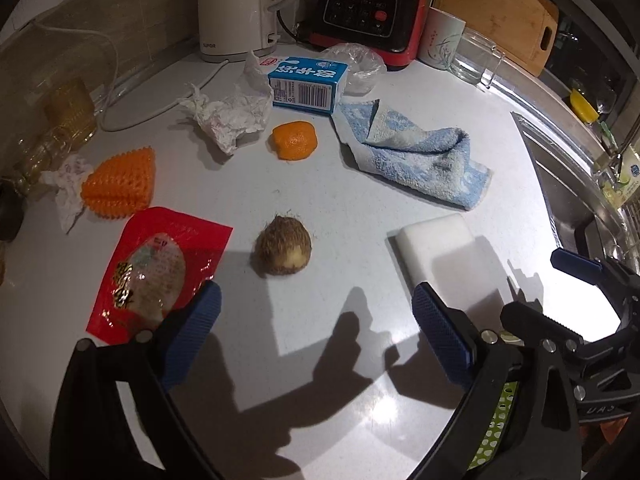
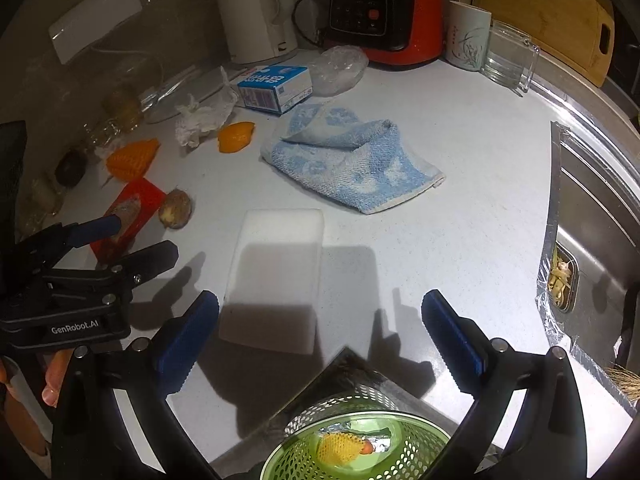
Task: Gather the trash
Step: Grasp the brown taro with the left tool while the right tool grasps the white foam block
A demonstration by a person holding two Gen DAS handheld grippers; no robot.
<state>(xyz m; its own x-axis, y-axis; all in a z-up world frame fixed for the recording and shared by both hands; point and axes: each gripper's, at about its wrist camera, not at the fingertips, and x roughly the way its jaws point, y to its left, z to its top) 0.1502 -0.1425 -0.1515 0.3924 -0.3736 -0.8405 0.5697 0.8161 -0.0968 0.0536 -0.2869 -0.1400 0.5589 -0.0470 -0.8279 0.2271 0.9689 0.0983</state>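
Trash lies on the white counter: a red snack wrapper (image 1: 158,268), a brown hairy taro piece (image 1: 283,251), an orange peel (image 1: 295,140), crumpled tissue (image 1: 230,114), an orange foam fruit net (image 1: 120,184) and a blue milk carton (image 1: 306,84). My left gripper (image 1: 316,320) is open just short of the taro, its left finger over the wrapper's edge. My right gripper (image 2: 320,336) is open and empty above a green perforated bin (image 2: 356,440) that holds a yellow foam net (image 2: 340,446). The left gripper also shows in the right wrist view (image 2: 124,236).
A white sponge (image 1: 438,244) and a blue towel (image 1: 416,156) lie on the counter. A kettle (image 1: 236,8), blender base (image 1: 368,4), cup (image 1: 442,38) and glass (image 1: 478,58) stand at the back. A sink (image 2: 592,240) is at the right. Bottles (image 1: 52,120) are at the left.
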